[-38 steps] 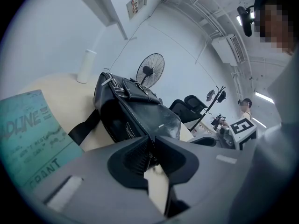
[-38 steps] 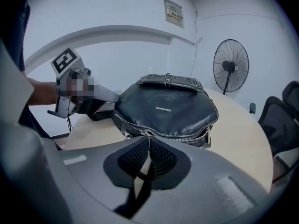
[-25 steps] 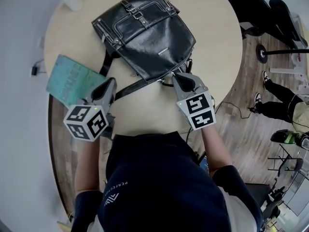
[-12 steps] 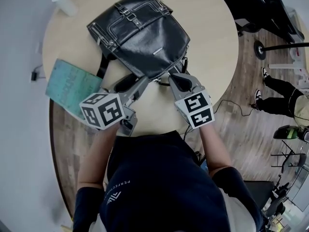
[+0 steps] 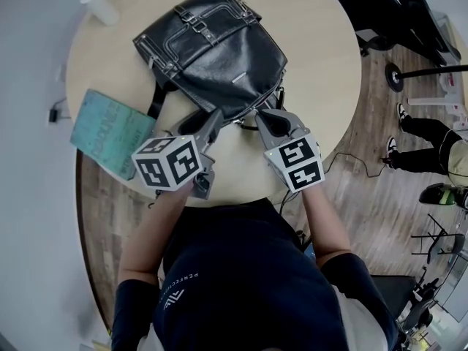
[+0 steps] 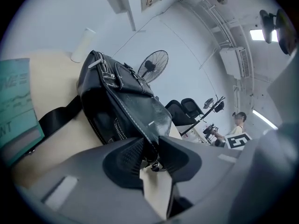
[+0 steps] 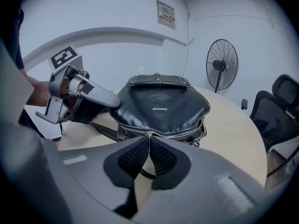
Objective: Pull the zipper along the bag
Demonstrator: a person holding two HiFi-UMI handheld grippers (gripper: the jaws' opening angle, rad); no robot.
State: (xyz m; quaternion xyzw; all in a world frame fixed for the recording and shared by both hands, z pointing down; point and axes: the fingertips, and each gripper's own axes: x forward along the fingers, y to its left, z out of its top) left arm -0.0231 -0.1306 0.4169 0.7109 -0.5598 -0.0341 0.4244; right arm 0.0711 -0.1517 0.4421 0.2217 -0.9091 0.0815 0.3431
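A black leather bag [image 5: 216,50] lies on the round wooden table [image 5: 322,64], its zipper [image 7: 175,135] along the near edge. My right gripper [image 5: 261,115] is shut on the zipper pull [image 7: 149,136], which stands pinched between its pads in the right gripper view. My left gripper [image 5: 207,120] sits just left of it, and its jaws are closing on the bag's near edge. In the left gripper view that edge of the bag [image 6: 126,106] fills the gap at the left gripper [image 6: 150,155] and both pads touch the leather. The left gripper [image 7: 88,99] also shows in the right gripper view.
A teal book [image 5: 110,134] lies at the table's left edge, partly over the rim. The bag's black strap [image 5: 156,102] runs toward it. A white cup [image 5: 99,4] stands at the far left. Office chairs [image 5: 380,6] and a fan [image 7: 222,64] stand beyond the table.
My left gripper has swung right from beside the teal book to the bag's near edge, opened wide, then narrowed onto it. The right gripper has stayed on the zipper pull.
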